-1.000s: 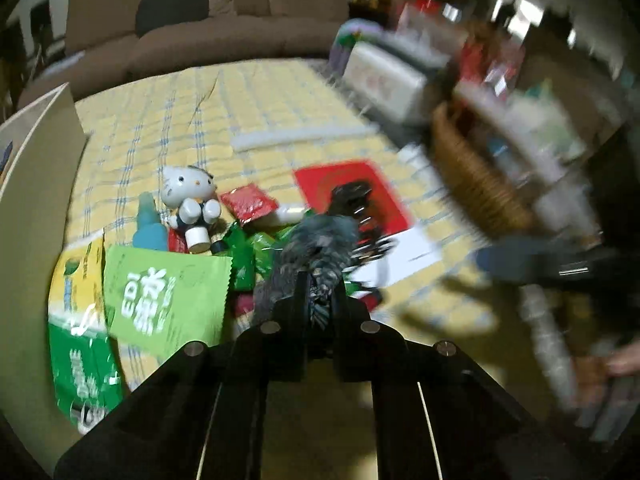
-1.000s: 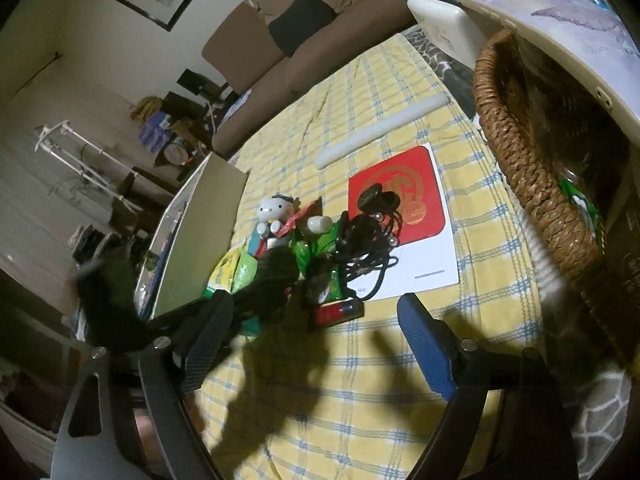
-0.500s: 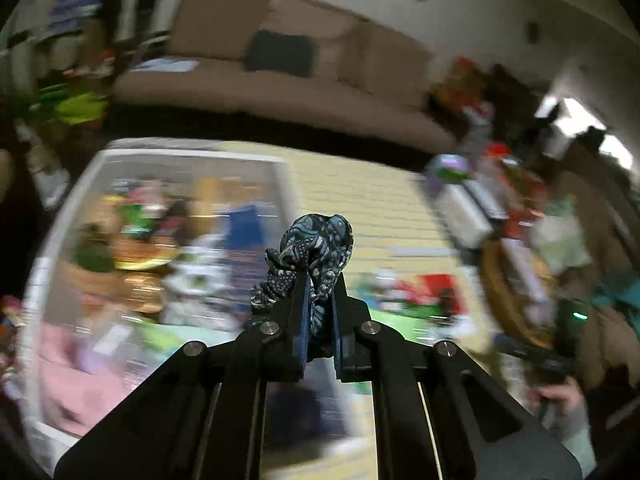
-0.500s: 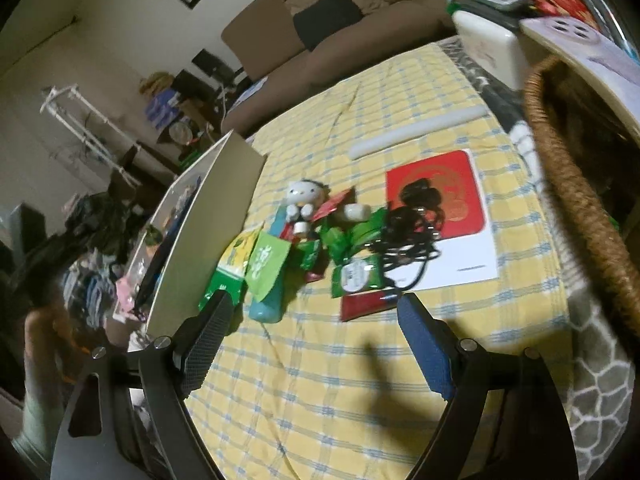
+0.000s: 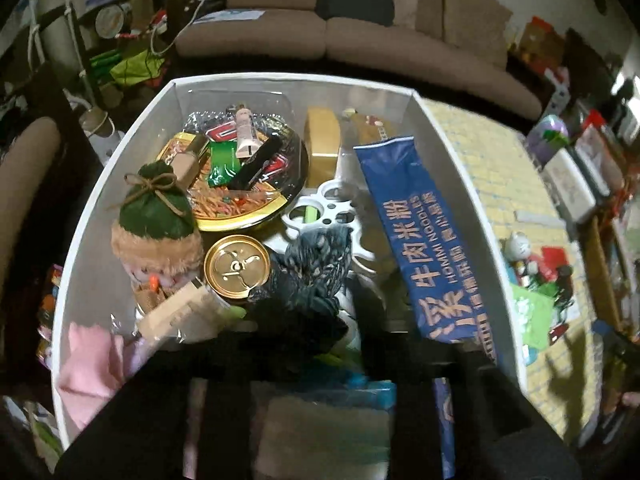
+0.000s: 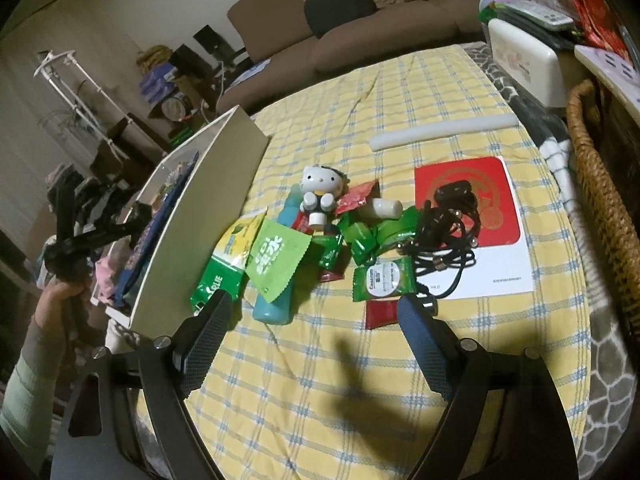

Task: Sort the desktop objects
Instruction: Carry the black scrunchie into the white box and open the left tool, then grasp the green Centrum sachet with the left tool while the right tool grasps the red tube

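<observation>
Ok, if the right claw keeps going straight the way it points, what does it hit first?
Probably the red packet and the green round-label sachet above it, which lie nearest on that line between the open right claw fingers. Bare yellow checked cloth comes before them. Depth is hard to judge here.

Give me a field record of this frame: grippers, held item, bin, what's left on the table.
left gripper: over the white box, jaws opening
item: dark patterned cloth bundle dropping into the box, beside a gold-top can
right gripper: open, empty, above the table
unsorted: Hello Kitty figure, green packets, black cable, teal bottle
surface: yellow checked cloth
</observation>
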Motion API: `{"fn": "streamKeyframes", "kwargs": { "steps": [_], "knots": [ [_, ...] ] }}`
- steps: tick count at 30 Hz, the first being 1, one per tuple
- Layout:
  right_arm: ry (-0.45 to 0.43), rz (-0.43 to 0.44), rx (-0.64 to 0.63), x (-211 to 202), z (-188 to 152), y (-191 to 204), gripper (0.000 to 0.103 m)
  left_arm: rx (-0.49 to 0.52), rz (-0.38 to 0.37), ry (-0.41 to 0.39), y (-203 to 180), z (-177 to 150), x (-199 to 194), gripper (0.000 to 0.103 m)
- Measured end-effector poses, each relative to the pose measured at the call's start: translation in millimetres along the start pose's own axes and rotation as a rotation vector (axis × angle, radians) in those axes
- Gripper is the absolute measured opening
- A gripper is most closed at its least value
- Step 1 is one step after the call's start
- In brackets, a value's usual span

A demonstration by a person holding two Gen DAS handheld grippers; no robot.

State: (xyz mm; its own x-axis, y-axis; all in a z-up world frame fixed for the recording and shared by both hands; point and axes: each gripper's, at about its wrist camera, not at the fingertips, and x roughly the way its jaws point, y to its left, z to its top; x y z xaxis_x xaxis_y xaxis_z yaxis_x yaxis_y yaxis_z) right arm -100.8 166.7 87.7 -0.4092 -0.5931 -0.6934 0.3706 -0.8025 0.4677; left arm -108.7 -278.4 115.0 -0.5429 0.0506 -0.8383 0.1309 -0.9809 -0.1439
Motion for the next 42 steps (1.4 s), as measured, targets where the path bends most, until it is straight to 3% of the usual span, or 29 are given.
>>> {"fn": "streamKeyframes", "kwargs": {
  "steps": [1,3,6,8,13,17,21,28,30,31,33,37,42],
  "knots": [
    [-0.009,-0.007,-0.001,-1.7,0.8,-0.3,0.087,-0.020,0.002,-0.024,0.4,-2.4,-6.4,0.080],
    [-0.024,-0.022,-0.001,-8.0,3.5,-2.1,0.087,-0.053,0.005,-0.102,0.6,-6.4,-28.8,0.087],
    [-0.055,-0.050,0.011,-20.9,8.6,-11.1,0.087,-0.033,-0.026,-0.211,-19.5,-18.7,-64.8,0.087],
    [-0.078,-0.075,0.017,-30.5,12.7,-19.4,0.087,0.018,-0.072,-0.238,-47.9,-32.5,-79.7,0.087],
    [-0.064,-0.182,-0.012,-25.3,8.7,-32.2,0.087,0.099,-0.227,-0.223,-134.8,-80.8,-82.4,0.087],
    [-0.008,-0.256,-0.120,0.8,-5.4,-26.2,0.087,0.149,-0.256,-0.187,-191.2,-110.6,-61.5,0.087],
    [0.024,-0.347,-0.282,32.9,-18.5,-12.6,0.087,0.135,-0.272,-0.138,-211.4,-127.1,-35.7,0.087],
    [0.075,-0.449,-0.420,75.7,-33.7,-6.2,0.084,0.161,-0.260,-0.114,-216.8,-136.3,-14.3,0.087],
    [0.063,-0.422,-0.425,76.7,-34.8,-7.3,0.064,0.171,-0.257,-0.107,-218.6,-140.1,-8.9,0.087],
    [0.070,-0.408,-0.413,76.3,-32.9,-7.9,0.061,0.173,-0.257,-0.100,-219.8,-141.4,-6.4,0.087],
    [0.080,-0.413,-0.395,72.7,-29.4,-10.9,0.061,0.175,-0.266,-0.085,-222.0,-144.5,-3.4,0.087],
    [0.058,-0.307,-0.263,46.5,-19.0,-24.9,0.061,0.244,-0.283,-0.083,-242.9,-149.2,-2.7,0.087],
    [-0.056,-0.199,-0.129,-11.2,-5.3,-42.3,0.061,0.460,-0.339,-0.080,-291.3,-144.6,13.2,0.087]
  ]
}}
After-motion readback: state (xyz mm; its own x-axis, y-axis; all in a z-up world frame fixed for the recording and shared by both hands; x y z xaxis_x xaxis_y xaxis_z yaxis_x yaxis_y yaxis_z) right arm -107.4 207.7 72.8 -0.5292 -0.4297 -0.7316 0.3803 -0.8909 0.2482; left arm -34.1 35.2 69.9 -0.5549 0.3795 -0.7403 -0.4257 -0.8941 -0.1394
